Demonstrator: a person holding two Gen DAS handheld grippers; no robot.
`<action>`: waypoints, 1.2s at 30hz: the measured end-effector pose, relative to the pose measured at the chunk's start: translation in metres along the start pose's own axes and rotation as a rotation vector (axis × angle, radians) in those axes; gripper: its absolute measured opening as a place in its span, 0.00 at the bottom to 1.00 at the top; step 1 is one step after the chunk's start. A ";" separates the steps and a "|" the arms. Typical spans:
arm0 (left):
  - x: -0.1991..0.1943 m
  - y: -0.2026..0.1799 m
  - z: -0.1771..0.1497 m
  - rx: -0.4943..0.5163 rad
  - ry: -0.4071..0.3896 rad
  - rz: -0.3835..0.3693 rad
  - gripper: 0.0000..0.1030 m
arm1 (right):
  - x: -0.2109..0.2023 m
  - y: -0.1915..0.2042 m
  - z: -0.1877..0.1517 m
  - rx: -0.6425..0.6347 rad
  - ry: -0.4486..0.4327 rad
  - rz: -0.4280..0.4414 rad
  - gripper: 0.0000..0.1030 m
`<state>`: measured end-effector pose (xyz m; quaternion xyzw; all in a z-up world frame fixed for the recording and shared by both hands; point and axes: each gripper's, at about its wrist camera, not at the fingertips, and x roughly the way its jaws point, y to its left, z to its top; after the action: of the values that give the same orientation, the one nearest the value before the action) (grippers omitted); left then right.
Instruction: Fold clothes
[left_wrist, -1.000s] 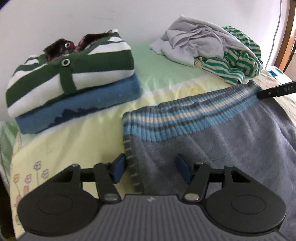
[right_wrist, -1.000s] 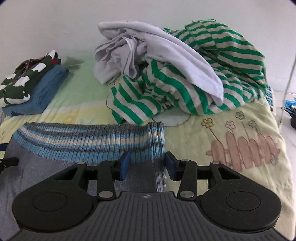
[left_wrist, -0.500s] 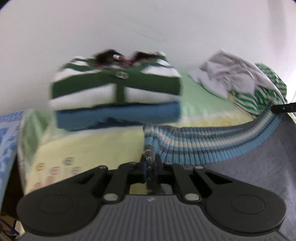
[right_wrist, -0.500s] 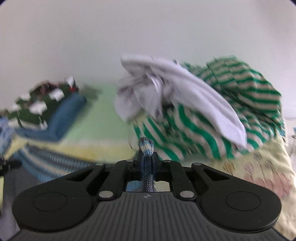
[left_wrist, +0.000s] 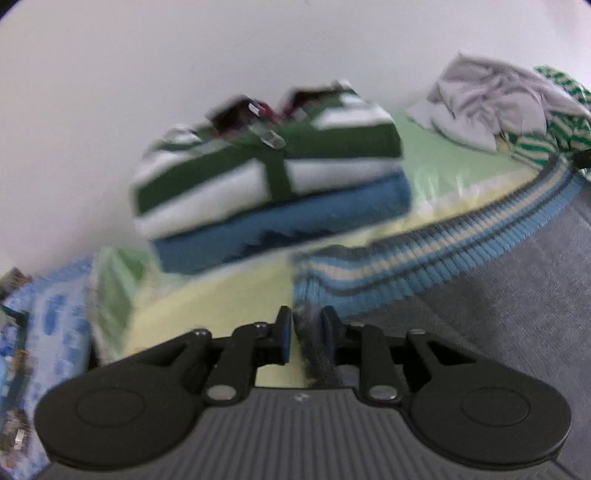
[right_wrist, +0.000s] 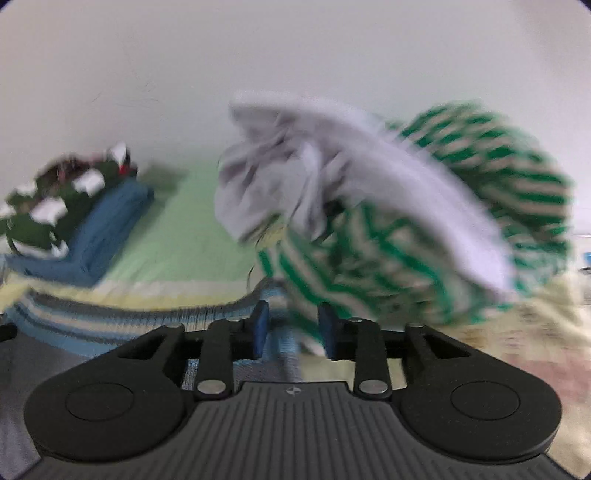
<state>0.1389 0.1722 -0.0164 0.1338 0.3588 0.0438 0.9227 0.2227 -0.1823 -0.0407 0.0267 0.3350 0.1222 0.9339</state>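
Note:
A grey knit sweater (left_wrist: 498, 295) with a blue, cream and grey striped hem (left_wrist: 424, 254) lies on the bed. My left gripper (left_wrist: 306, 332) is at the hem's left corner, jaws slightly parted, with the grey edge between them and against the right pad. My right gripper (right_wrist: 291, 328) is at the hem's right end (right_wrist: 122, 317), jaws parted, with blurred blue knit in the gap. Both views are motion-blurred.
A folded stack, green-and-white striped top on a blue garment (left_wrist: 273, 195), sits at the back left by the wall. A loose pile, a grey shirt (right_wrist: 332, 173) over a green-striped one (right_wrist: 480, 206), lies at the back right. The bed sheet (left_wrist: 221, 291) is yellow-green.
Both grippers shut on the hem's corners half a second ago; now both jaws have parted, the right more widely. Both cameras are moving fast.

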 end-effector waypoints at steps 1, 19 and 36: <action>-0.011 0.007 -0.001 0.006 -0.002 0.014 0.38 | -0.019 -0.002 -0.004 0.000 -0.012 0.011 0.38; -0.129 0.010 -0.156 0.168 0.060 -0.067 0.54 | -0.161 -0.003 -0.141 0.104 0.176 -0.144 0.26; -0.178 -0.019 -0.191 0.133 0.073 -0.127 0.69 | -0.230 -0.028 -0.199 0.131 0.235 -0.128 0.00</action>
<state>-0.1221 0.1634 -0.0410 0.1702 0.4020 -0.0340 0.8990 -0.0688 -0.2727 -0.0559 0.0514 0.4504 0.0425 0.8903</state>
